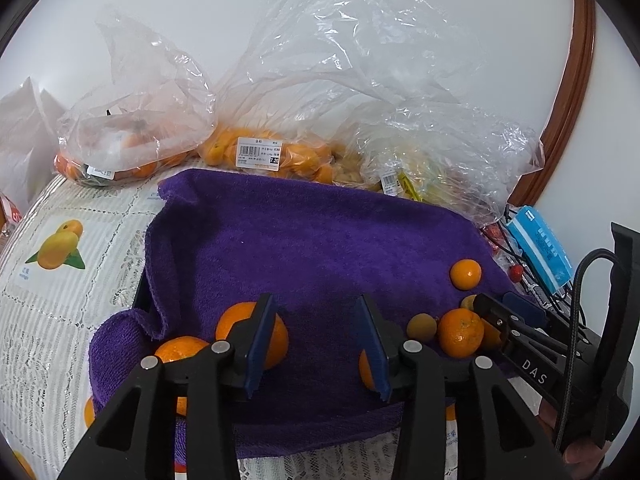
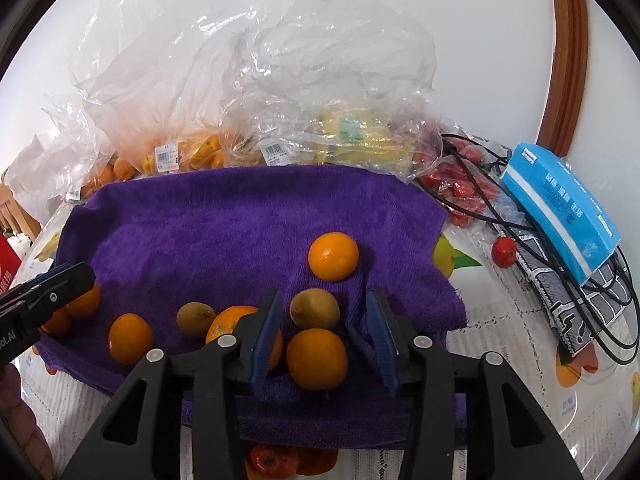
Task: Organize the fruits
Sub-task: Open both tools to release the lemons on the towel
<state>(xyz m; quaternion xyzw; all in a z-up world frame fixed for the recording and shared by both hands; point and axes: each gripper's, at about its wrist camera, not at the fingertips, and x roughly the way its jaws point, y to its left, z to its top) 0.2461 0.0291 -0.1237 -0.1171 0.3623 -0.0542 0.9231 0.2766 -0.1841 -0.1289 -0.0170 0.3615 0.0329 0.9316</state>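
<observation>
L gripper (image 1: 318, 344) released, jaws apart over bare towel (image 1: 304, 240), nothing betw them; oranges (image 1: 252, 334) just outside each finger. R gripper (image 2: 326, 342) also released, an orange (image 2: 317, 358) and kiwi (image 2: 315, 308) lie loose betw its fingers. Further back, lone orange (image 2: 333, 256) on towel. Behind: bagged fruit (image 1: 256, 152) by wall. Blue box (image 2: 560, 204) at right.

Orange (image 1: 370, 368) half hidden behind the left gripper's fingers (image 1: 374, 344); bagged fruit (image 2: 352, 136) blurred by plastic.
</observation>
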